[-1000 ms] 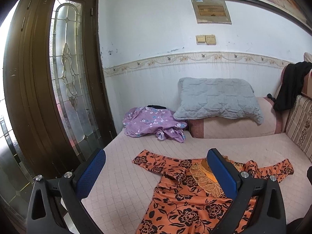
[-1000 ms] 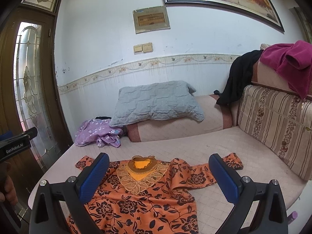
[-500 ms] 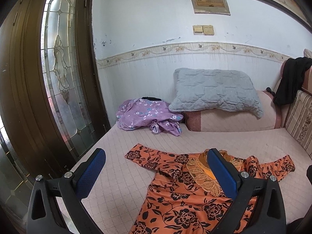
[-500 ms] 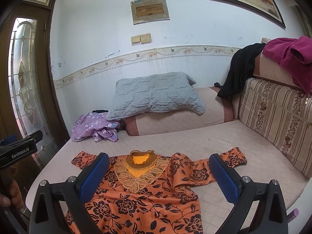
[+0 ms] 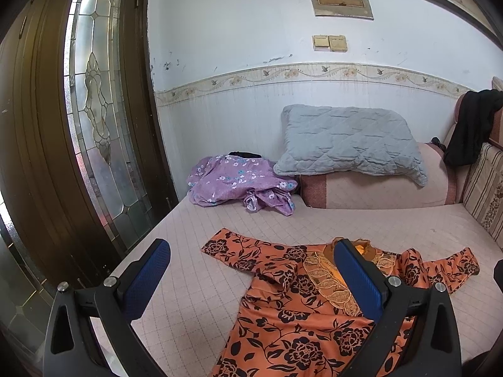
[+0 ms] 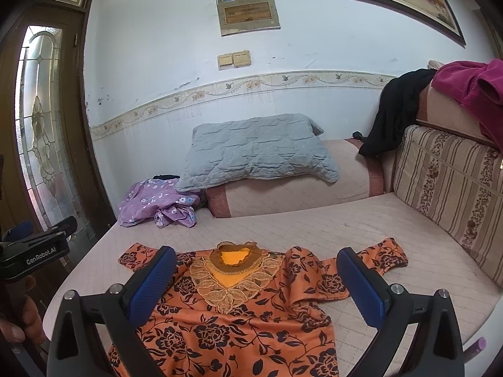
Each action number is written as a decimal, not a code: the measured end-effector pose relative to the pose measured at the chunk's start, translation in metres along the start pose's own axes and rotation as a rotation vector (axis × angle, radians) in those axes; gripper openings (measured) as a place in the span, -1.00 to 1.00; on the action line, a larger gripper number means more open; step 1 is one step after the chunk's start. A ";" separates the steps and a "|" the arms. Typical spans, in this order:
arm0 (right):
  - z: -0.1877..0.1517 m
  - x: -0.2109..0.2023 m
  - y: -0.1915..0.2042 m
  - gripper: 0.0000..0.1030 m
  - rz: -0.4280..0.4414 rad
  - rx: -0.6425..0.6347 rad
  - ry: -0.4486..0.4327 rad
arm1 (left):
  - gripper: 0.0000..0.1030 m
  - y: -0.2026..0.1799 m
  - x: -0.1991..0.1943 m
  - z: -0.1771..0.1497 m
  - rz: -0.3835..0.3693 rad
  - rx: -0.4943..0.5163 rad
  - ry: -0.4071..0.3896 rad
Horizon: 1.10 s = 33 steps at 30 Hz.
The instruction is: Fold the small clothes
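Note:
An orange blouse with black flowers point(image 6: 239, 314) point(image 5: 292, 323) lies spread flat on the pink mattress point(image 6: 314, 223), neck toward the wall, both sleeves out to the sides. Its gold embroidered collar point(image 6: 234, 270) faces up. My right gripper point(image 6: 254, 282) hovers open above the chest of the blouse, nothing between its blue pads. My left gripper point(image 5: 251, 279) is open too, hanging over the blouse's left sleeve point(image 5: 239, 248) and the mattress edge. From the right wrist view the left gripper's black body point(image 6: 34, 251) shows at the far left, held by a hand point(image 6: 22, 317).
A crumpled purple flowered garment point(image 5: 242, 185) lies at the back left of the mattress, beside a grey quilted pillow point(image 5: 349, 141) on a bolster. A striped sofa back point(image 6: 449, 194) with black and magenta clothes point(image 6: 471, 91) bounds the right. A wooden glass door point(image 5: 94, 110) stands left.
Both grippers have tilted and sunk slightly toward the mattress, so the blouse looks a little nearer and lower in each view. Jaws stayed wide apart; the blouse has not moved.

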State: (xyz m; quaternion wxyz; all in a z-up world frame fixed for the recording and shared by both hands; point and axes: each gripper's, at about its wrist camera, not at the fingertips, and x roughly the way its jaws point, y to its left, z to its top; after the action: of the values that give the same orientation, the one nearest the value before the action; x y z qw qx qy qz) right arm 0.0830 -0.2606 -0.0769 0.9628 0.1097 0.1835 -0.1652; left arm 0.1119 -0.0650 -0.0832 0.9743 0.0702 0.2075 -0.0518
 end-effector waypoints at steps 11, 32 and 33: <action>0.002 0.018 0.005 1.00 0.004 -0.006 0.010 | 1.00 -0.005 0.020 -0.001 -0.003 0.005 0.017; -0.012 0.084 -0.035 1.00 -0.038 0.040 0.091 | 1.00 -0.051 0.084 -0.011 -0.007 0.076 0.089; -0.014 0.089 -0.039 1.00 -0.042 0.044 0.099 | 1.00 -0.054 0.089 -0.012 -0.009 0.080 0.093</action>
State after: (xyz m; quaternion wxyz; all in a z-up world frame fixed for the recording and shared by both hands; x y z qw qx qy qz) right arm 0.1427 -0.3177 -0.1301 0.9462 0.1349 0.2294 -0.1840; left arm 0.1807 -0.1225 -0.1370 0.9598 0.1106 0.2508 -0.0610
